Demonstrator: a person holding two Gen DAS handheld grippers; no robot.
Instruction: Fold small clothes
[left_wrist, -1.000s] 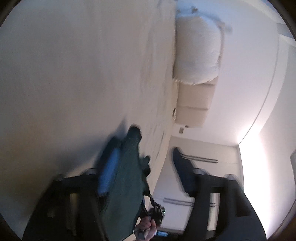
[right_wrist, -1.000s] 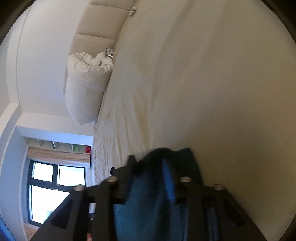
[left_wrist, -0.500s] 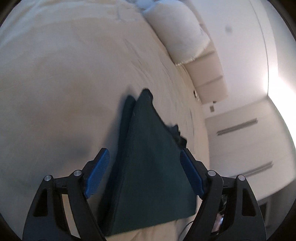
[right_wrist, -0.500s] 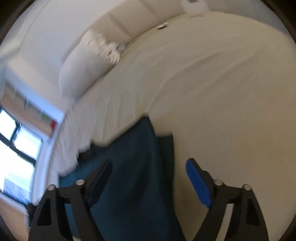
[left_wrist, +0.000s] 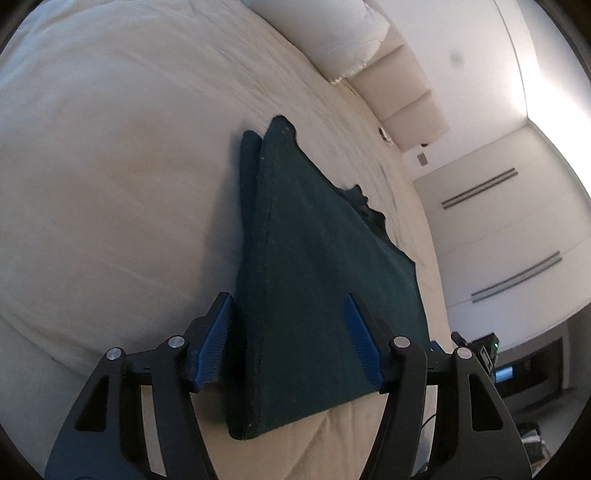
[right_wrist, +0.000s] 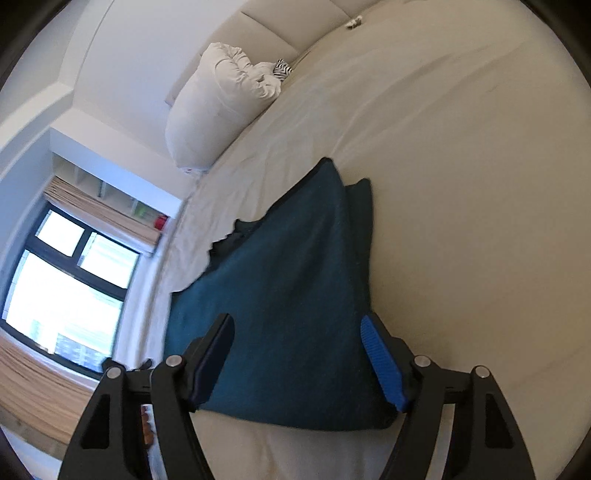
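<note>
A dark teal garment (left_wrist: 314, 266) lies folded on the cream bed (left_wrist: 110, 166), a lower layer peeking out along one long edge. My left gripper (left_wrist: 288, 343) is open, its blue-padded jaws spread over the garment's near end, holding nothing. In the right wrist view the same garment (right_wrist: 288, 295) lies flat, and my right gripper (right_wrist: 299, 362) is open over its near edge, empty. A crumpled darker bit of cloth (left_wrist: 365, 210) shows at the garment's far side.
A white pillow (right_wrist: 221, 107) rests against the padded headboard (left_wrist: 406, 92) at the bed's far end. A small striped item (right_wrist: 282, 68) sits beside the pillow. A window (right_wrist: 66, 288) is past the bed's edge, white cabinet doors (left_wrist: 517, 229) on the other side.
Both grippers were shut on the garment a second ago and have opened, letting it lie on the bed. Both views have swung round and drawn back a little.
</note>
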